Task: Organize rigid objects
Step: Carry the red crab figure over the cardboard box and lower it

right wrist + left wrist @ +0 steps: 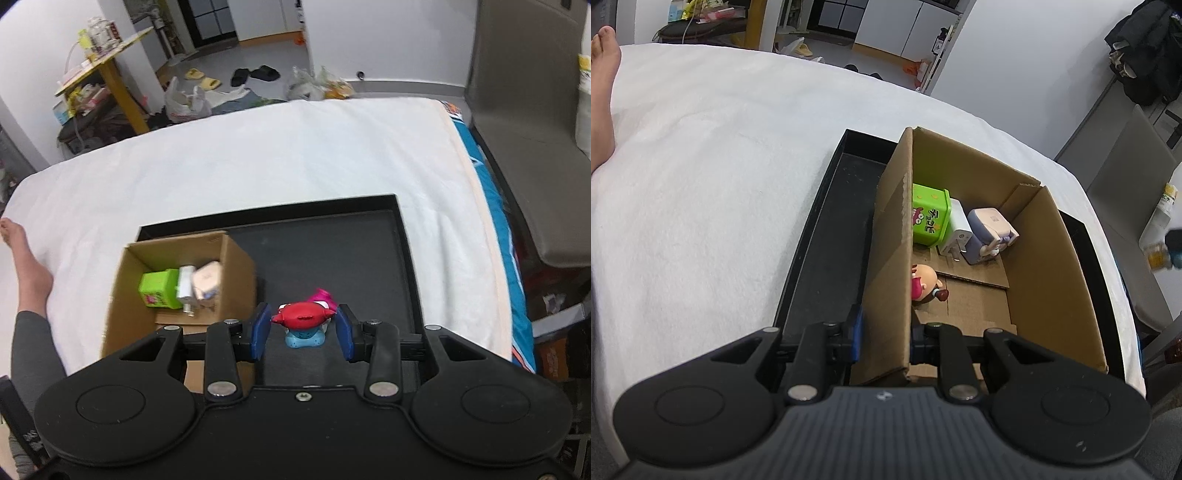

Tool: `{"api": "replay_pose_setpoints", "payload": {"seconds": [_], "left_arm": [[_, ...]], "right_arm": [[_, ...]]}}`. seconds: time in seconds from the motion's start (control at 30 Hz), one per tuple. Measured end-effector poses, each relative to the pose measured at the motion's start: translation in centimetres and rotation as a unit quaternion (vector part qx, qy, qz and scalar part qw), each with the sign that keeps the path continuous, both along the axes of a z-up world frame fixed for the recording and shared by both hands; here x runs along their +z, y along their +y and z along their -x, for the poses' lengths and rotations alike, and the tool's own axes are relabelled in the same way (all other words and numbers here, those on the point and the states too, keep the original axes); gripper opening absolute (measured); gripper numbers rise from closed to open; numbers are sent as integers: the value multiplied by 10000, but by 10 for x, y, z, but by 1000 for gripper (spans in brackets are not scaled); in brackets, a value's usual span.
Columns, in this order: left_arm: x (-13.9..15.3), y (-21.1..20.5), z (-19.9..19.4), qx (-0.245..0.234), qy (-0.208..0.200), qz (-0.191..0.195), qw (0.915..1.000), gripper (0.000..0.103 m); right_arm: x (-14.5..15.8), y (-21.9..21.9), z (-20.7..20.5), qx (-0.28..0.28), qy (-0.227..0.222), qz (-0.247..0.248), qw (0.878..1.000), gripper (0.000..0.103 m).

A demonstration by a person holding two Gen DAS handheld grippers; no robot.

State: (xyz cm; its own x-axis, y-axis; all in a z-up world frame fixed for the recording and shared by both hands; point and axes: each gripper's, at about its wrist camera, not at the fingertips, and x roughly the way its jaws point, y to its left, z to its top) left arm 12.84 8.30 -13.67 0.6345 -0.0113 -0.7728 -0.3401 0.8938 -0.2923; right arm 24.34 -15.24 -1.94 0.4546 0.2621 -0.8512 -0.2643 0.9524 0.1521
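A cardboard box stands in a black tray on a white bed. Inside lie a green cube, a white charger, a lilac charger and a small doll figure. My left gripper is shut on the box's left wall. In the right wrist view the box sits left in the tray. My right gripper is open around a red-and-blue toy figure standing on the tray, with a pink piece behind it.
The white bed cover spreads around the tray. A person's bare foot rests on the bed at the left. A grey chair stands off the bed's right side. Bags and slippers lie on the floor beyond.
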Motion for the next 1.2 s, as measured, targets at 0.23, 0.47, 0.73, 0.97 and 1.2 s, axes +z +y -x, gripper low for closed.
{"api": "replay_pose_setpoints", "payload": {"seconds": [0.23,0.47,0.73,0.97,1.2], "left_arm": [[-1,1,0,-21,-3,36,10000,21],[0,1,0,-33,8,37,10000,21],[-1,2,0,-35,11,69,10000,21],[0,3,2,-46,15,90,9999,21],[0,4,0,-35,22,100,9999,21]], "right_arm": [[11,34,2,364,-21,-95,9993,38],[10,71,4,733,54,-69,9973,38],[2,109,9,1178,143,17,9929,38],[-20,136,6,1443,395,136,9887,38],[-49,154,5,1605,563,474,9843,39]]}}
